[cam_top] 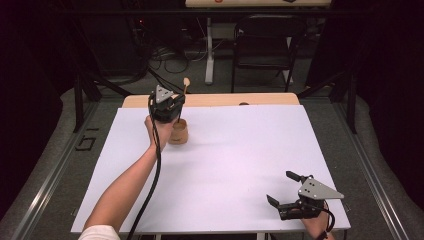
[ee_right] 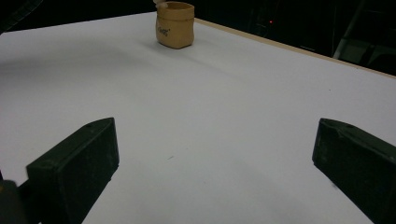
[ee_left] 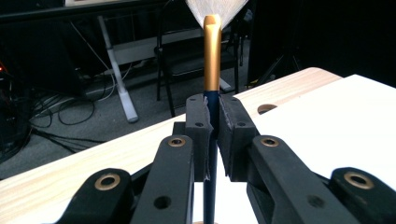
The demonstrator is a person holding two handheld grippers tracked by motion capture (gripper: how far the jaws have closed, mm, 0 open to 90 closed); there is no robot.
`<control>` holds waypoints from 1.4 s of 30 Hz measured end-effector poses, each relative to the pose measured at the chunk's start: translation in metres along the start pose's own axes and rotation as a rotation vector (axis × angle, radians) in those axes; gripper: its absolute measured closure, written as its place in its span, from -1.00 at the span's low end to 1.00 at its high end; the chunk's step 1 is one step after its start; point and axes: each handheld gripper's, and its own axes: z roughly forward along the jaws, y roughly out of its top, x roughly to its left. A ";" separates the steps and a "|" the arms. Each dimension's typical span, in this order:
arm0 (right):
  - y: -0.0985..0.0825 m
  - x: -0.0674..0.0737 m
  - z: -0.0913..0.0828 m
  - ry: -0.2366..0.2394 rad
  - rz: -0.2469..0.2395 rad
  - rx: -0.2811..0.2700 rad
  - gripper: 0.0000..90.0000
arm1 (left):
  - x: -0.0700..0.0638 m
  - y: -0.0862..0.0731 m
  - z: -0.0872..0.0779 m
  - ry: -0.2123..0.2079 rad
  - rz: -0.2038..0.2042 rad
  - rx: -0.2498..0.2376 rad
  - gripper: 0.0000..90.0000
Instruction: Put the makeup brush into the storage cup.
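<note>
A brush (ee_left: 211,56) with a dark blue handle, a gold ferrule and pale fanned bristles stands upright, and my left gripper (ee_left: 212,116) is shut on its handle. In the high view the left gripper (cam_top: 175,106) is at the far left of the white sheet, just above a small tan pot (cam_top: 178,132). The brush (cam_top: 185,87) rises above the gripper, and its lower end reaches down into the pot's mouth. My right gripper (cam_top: 282,188) lies open near the front right corner with nothing between its jaws. From the right gripper (ee_right: 215,158), the pot (ee_right: 175,24) stands far ahead.
A white sheet (cam_top: 240,165) covers most of the wooden table (cam_top: 225,100). The bare wood strip at the far edge has a round hole (cam_top: 244,104). Beyond the table are a black chair (cam_top: 265,45), a desk leg (cam_top: 209,55) and floor cables.
</note>
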 end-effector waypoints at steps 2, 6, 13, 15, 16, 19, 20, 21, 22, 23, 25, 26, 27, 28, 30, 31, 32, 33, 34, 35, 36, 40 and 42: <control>0.000 0.000 0.000 0.000 -0.001 -0.001 -1.00 | 0.001 -0.001 0.001 0.000 -0.002 0.006 0.85; 0.000 0.000 0.000 -0.001 -0.002 -0.008 -1.00 | 0.003 -0.004 0.001 0.002 -0.004 0.018 0.85; 0.000 0.000 0.000 -0.001 -0.002 -0.005 -1.00 | 0.005 -0.009 0.002 -0.002 -0.012 0.032 0.85; 0.000 0.000 0.000 0.000 -0.001 -0.004 -1.00 | 0.006 -0.009 0.002 -0.001 -0.013 0.035 0.85; 0.000 0.000 0.000 -0.001 0.000 -0.004 -1.00 | 0.006 -0.009 0.002 -0.001 -0.013 0.036 0.85; 0.000 0.000 0.000 -0.002 -0.003 0.000 -1.00 | 0.006 -0.010 0.003 -0.001 -0.019 0.039 0.85; 0.000 0.000 0.000 -0.002 -0.003 0.001 -1.00 | 0.006 -0.010 0.003 -0.001 -0.019 0.039 0.85; 0.000 0.000 0.000 -0.002 -0.002 0.001 -1.00 | 0.007 -0.010 0.003 -0.002 -0.021 0.042 0.85; 0.000 0.000 0.000 -0.002 -0.002 -0.003 -1.00 | 0.007 -0.010 0.003 -0.002 -0.021 0.042 0.85; 0.000 0.000 0.000 -0.002 -0.001 -0.007 -1.00 | 0.007 -0.010 0.004 -0.002 -0.020 0.046 0.85; 0.000 0.000 0.000 -0.001 -0.003 -0.005 -1.00 | 0.007 -0.011 0.004 -0.003 -0.020 0.049 0.85; 0.000 0.000 0.000 -0.001 -0.003 -0.005 -1.00 | 0.007 -0.011 0.004 -0.003 -0.019 0.050 0.85; 0.000 0.000 0.000 0.000 -0.002 -0.005 -1.00 | 0.007 -0.011 0.004 -0.004 -0.019 0.051 0.85; 0.000 0.000 0.000 -0.001 -0.001 -0.005 -1.00 | 0.007 -0.011 0.004 -0.003 -0.019 0.051 0.85; 0.000 0.000 0.000 0.000 -0.002 -0.005 -1.00 | 0.007 -0.011 0.004 -0.003 -0.020 0.052 0.85; 0.000 0.000 0.000 -0.001 -0.002 -0.004 -1.00 | 0.007 -0.012 0.004 -0.003 -0.022 0.052 0.85; 0.000 0.000 0.000 -0.001 -0.002 -0.004 -1.00 | 0.007 -0.012 0.005 0.000 -0.024 0.054 0.85; 0.000 0.000 0.000 0.000 -0.001 -0.005 -1.00 | 0.007 -0.012 0.005 -0.001 -0.025 0.056 0.85; 0.000 0.000 0.000 0.000 -0.002 -0.006 -1.00 | 0.007 -0.013 0.005 -0.004 -0.027 0.058 0.85; 0.000 0.000 0.000 0.000 -0.001 -0.009 -1.00 | 0.007 -0.013 0.005 -0.003 -0.025 0.059 0.85; 0.000 0.000 0.000 0.000 -0.002 -0.005 -1.00 | 0.007 -0.013 0.006 0.001 -0.026 0.061 0.85; 0.000 0.000 0.000 0.000 -0.002 -0.001 -1.00 | 0.007 -0.014 0.006 -0.002 -0.028 0.064 0.85; 0.000 0.000 0.000 0.000 -0.001 -0.001 -1.00 | 0.008 -0.014 0.006 -0.001 -0.027 0.068 0.85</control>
